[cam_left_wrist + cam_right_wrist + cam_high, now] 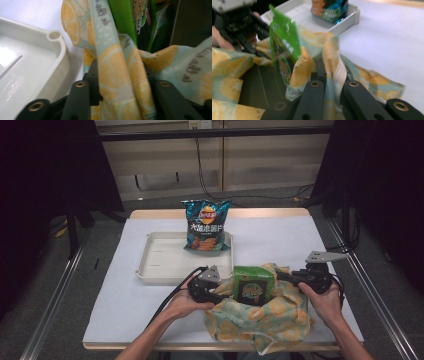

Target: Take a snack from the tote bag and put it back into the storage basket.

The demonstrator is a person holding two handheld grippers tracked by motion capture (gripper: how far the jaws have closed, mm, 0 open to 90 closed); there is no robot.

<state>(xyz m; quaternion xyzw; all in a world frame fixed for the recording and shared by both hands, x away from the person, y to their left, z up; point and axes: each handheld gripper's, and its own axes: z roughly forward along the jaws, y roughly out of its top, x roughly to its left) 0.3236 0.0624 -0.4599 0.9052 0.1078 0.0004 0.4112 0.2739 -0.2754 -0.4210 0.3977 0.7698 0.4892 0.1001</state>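
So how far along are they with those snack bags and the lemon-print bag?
Looks about halfway. Done: the green snack packet already stands inside the lemon-print cloth bag. In hand: the left tool and right tool each have a side of the bag's rim between their jaws, holding the mouth apart; the right is clamped on the cloth. Left: the blue chip bag still leans in the white tray, probably next.
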